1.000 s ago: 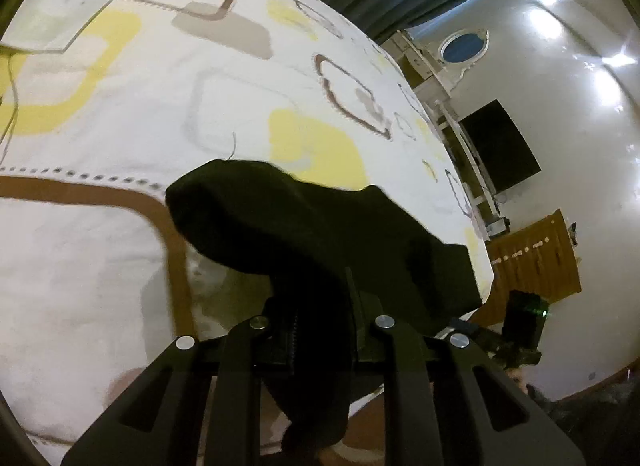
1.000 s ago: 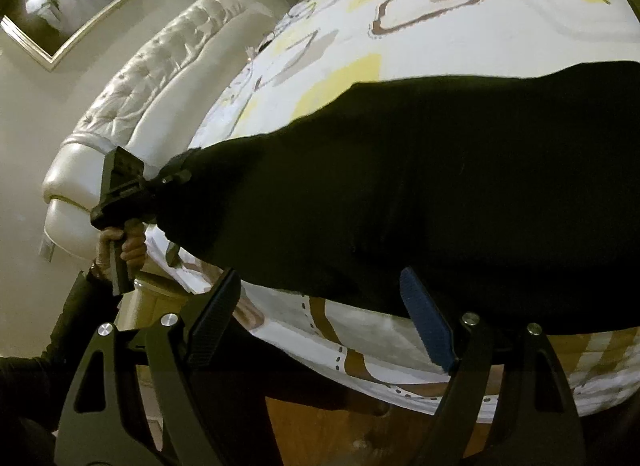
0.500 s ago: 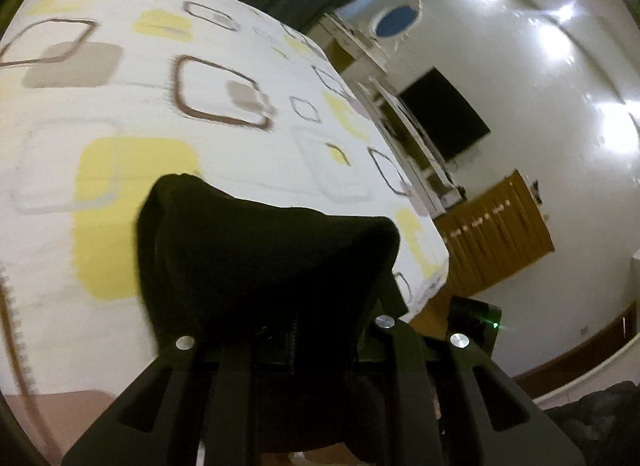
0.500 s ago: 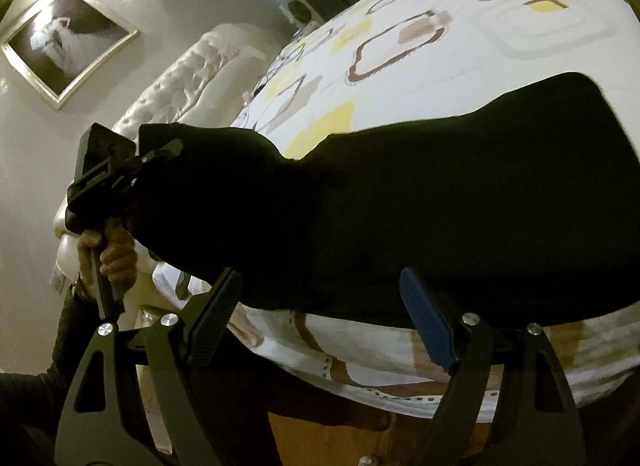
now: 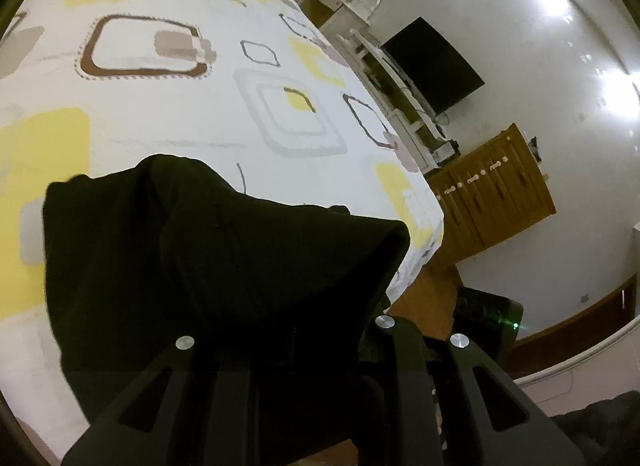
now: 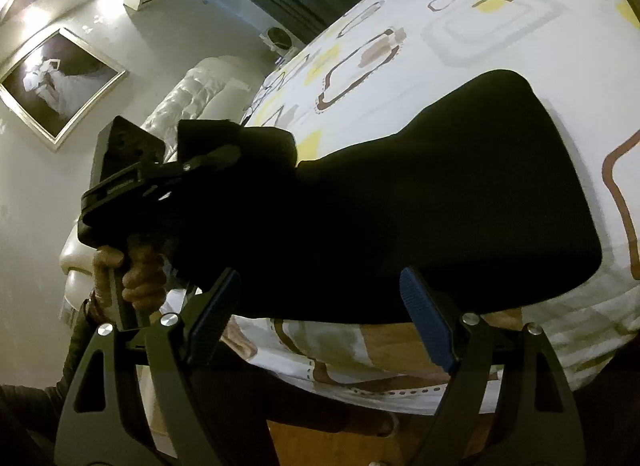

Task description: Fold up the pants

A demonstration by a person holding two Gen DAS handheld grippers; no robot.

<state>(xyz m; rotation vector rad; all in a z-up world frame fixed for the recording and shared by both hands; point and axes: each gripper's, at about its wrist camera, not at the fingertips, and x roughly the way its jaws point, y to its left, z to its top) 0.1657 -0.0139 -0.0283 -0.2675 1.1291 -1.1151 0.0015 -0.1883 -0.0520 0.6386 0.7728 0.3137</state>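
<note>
Black pants [image 5: 200,266] lie on a bed [image 5: 180,113] whose white sheet has yellow and brown squares. My left gripper [image 5: 288,330] is shut on one end of them, and the lifted cloth drapes over its fingers and hides the tips. In the right wrist view a hand holds that left gripper [image 6: 216,157] at the left, with the pants [image 6: 440,205] stretching from it across the bed [image 6: 480,25] to the right. My right gripper [image 6: 320,306] stands open at the pants' near edge. Its blue pads [image 6: 424,318] are wide apart and touch no cloth.
A black TV [image 5: 432,65], a white shelf unit [image 5: 380,61] and a wooden cabinet [image 5: 492,193] stand past the bed's foot. A padded white headboard [image 6: 192,97] and a framed picture [image 6: 60,81] are at the other end. Wooden floor shows below the bed's near edge.
My left gripper has carried its end of the pants along the bed towards my right gripper, so the black cloth now spans a shorter stretch. My right gripper shifted a little and stayed open.
</note>
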